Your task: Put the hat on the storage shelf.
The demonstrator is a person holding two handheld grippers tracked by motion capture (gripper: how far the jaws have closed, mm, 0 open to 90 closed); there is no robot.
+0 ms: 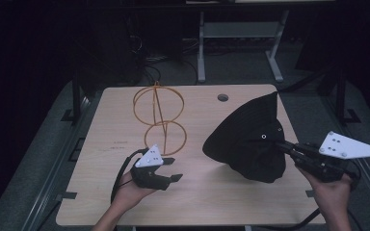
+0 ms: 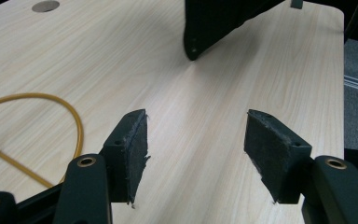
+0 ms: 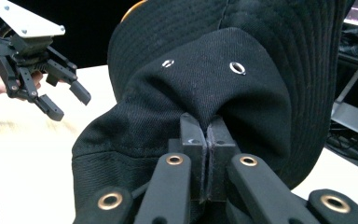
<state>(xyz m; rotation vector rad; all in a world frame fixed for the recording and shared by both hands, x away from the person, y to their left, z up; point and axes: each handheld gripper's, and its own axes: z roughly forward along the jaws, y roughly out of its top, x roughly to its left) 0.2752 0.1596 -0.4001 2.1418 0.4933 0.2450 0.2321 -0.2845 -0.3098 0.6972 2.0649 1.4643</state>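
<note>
Hat (image 1: 248, 139), black bucket type, is pinched by the right claw (image 1: 282, 143). In the right gripper view the two jaws are pressed together on a fold of crown fabric (image 3: 205, 107) just below the two metal eyelets, so that claw is clenched on the cloth. The hat hangs ahead of and around the right claw tips, brim tilted up toward the far side, lower bulk resting on or just over the counter (image 1: 197, 192); contact is hard to tell.

Left claw (image 1: 171, 169) is released, jaws spread with nothing between them. The left gripper view shows bare counter between the pads (image 2: 135, 149), and the hat brim edge (image 2: 200, 42) sits ahead and slightly toward the right jaw, well apart.

Key relation: the hat lies across from the left claw, on its right side in the high view, with open counter between. The near brim faces the left claw. The right hand (image 1: 330, 195) is the nearer one and already has the hat; the left has to travel across to reach the brim.

Orange wire stand (image 1: 159, 118), two rings on a stem, stands just beyond the left claw, apart from the hat. Likely the hat goes onto it, judging from the layout.
</note>
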